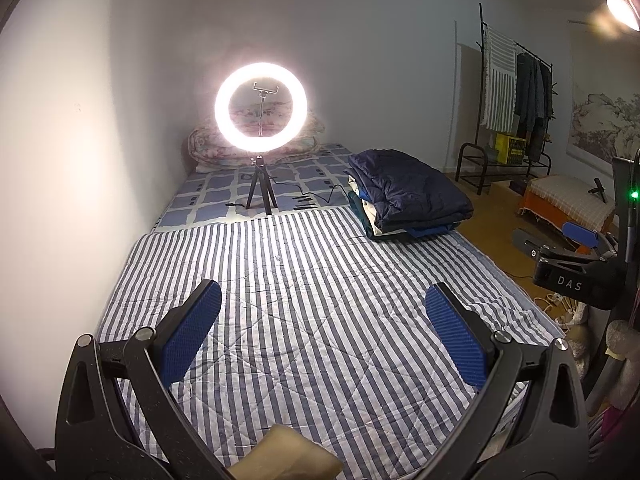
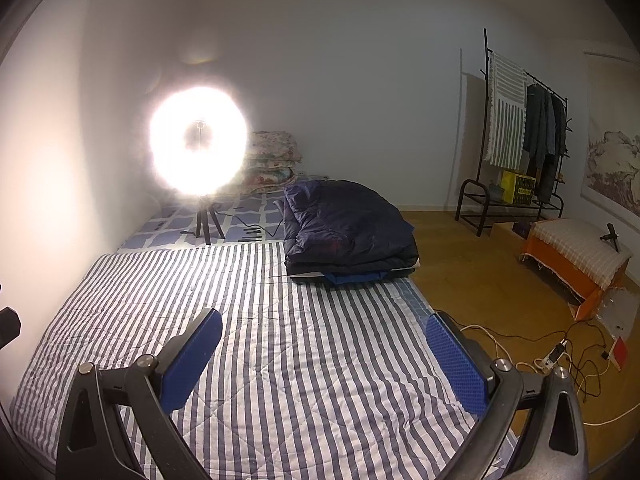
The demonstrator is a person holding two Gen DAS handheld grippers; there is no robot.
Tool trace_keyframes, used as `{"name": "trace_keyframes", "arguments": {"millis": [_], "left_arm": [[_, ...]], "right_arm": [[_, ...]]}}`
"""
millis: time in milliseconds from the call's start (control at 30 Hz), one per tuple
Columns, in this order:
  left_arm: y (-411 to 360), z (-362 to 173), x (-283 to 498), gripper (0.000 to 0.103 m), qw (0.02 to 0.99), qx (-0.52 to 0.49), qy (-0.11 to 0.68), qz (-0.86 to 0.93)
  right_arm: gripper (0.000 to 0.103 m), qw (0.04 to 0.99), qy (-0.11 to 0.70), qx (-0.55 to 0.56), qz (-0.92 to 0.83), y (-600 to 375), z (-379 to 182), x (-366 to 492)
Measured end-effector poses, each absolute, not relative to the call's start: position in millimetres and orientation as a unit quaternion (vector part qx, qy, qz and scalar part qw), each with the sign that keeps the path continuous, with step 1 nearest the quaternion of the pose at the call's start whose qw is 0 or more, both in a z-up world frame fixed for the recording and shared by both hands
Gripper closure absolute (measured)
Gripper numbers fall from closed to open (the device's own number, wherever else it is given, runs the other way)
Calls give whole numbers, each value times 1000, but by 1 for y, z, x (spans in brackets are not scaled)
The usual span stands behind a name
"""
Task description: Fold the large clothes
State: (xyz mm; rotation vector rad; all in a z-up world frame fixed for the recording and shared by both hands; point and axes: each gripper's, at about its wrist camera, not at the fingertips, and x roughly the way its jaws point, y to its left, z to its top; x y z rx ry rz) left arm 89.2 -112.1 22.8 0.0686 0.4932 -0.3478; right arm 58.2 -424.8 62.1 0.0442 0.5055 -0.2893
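A stack of folded clothes, topped by a dark navy padded jacket (image 1: 408,192), lies at the far right side of the striped bed cover (image 1: 304,280); it also shows in the right wrist view (image 2: 348,232). My left gripper (image 1: 324,320) is open and empty above the striped cover, well short of the stack. My right gripper (image 2: 324,352) is open and empty over the cover's (image 2: 280,320) right part. The right gripper also appears from the side in the left wrist view (image 1: 576,256), off the bed's right edge.
A lit ring light on a tripod (image 1: 261,108) stands at the far end of the bed, with its cable trailing. Folded floral quilts (image 2: 272,160) lie behind it. A clothes rack (image 2: 520,128), an orange box (image 2: 576,256) and floor cables (image 2: 560,356) are right.
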Motion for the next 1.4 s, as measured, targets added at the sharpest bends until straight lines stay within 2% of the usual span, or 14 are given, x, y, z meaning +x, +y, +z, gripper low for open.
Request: {"name": "trace_keyframes", "arguments": {"millis": [1400], "left_arm": [[-110, 19, 93, 0, 954, 38, 244, -168]], "right_arm": [[0, 957, 254, 26, -137, -425, 58, 59]]}}
